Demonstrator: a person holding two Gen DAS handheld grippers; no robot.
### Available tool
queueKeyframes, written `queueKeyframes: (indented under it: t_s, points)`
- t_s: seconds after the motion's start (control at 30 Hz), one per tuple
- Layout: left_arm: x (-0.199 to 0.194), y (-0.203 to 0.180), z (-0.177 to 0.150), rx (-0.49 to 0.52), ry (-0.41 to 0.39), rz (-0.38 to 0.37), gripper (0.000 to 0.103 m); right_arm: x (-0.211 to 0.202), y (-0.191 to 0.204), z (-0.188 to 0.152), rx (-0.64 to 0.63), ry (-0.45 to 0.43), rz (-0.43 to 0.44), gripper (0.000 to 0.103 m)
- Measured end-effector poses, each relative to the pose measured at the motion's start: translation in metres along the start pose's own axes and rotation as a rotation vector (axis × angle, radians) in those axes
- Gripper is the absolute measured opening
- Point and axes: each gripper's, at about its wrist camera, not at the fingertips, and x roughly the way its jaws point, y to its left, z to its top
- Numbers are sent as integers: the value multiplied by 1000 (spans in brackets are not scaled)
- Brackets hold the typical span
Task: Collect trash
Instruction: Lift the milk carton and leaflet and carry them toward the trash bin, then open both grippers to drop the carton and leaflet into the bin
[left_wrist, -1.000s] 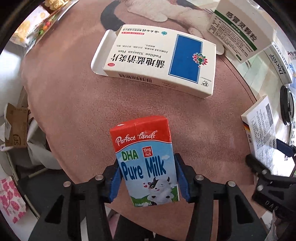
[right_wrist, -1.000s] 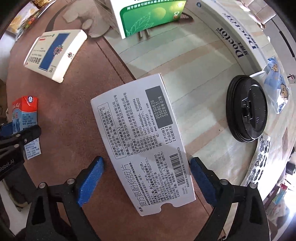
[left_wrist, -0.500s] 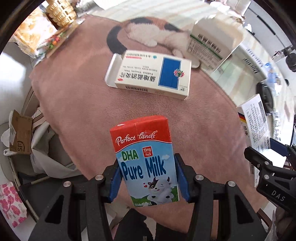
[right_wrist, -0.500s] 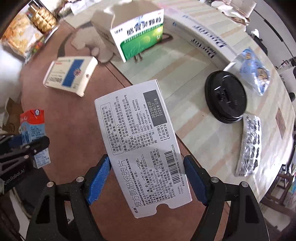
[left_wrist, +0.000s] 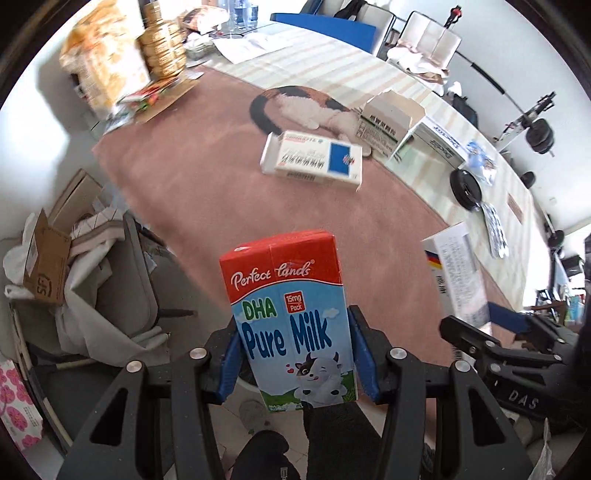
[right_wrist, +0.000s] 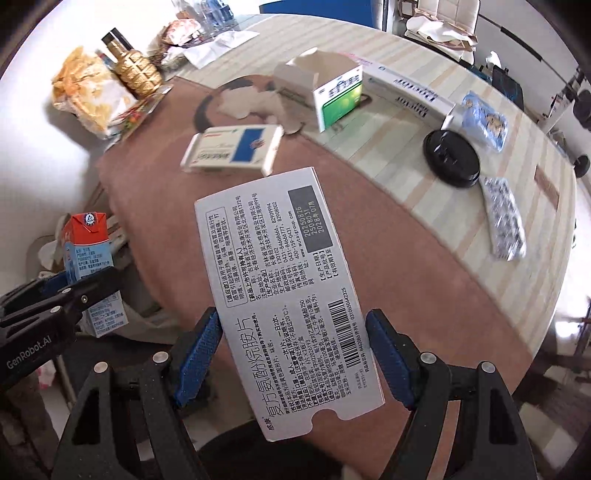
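Observation:
My left gripper (left_wrist: 295, 354) is shut on a red and blue "Pure Milk" carton (left_wrist: 291, 314), held upright in the air off the table's near edge. The carton also shows at the left of the right wrist view (right_wrist: 86, 240). My right gripper (right_wrist: 293, 350) is shut on a grey-white medicine box (right_wrist: 280, 288) with black print, held above the table's edge. That box shows at the right of the left wrist view (left_wrist: 458, 273).
On the pink mat (left_wrist: 207, 184) lies a white and blue medicine box (left_wrist: 314, 160). Beyond it stand an open green box (right_wrist: 332, 92), a long white box (right_wrist: 410, 96), a black lid (right_wrist: 450, 155) and a blister pack (right_wrist: 504, 218). A cluttered chair (left_wrist: 92, 266) stands left.
Both grippers have risen and pulled back from the table with their loads. The table objects look smaller and farther away now.

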Motion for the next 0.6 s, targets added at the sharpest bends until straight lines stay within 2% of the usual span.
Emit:
queueKeyframes:
  t_s: [0.13,0.23,0.37,0.47,0.6]
  points:
    - [-6,45,-49,-44,32,-36,49,11,23,-58,89,30,93,81]
    - [11,78,-85,-81,95,-59,49,28,45,-104,133,70,132,81]
    - [74,114,-120,-131,229,-86,49,75,66,-163,164,149,126,81]
    - [134,129,-138,-138,310,-91,49,131,67,-200,200,209,104,81]
    - [224,148,-154,-168,396,-85,49,225,53,-242,266,292,82,81]
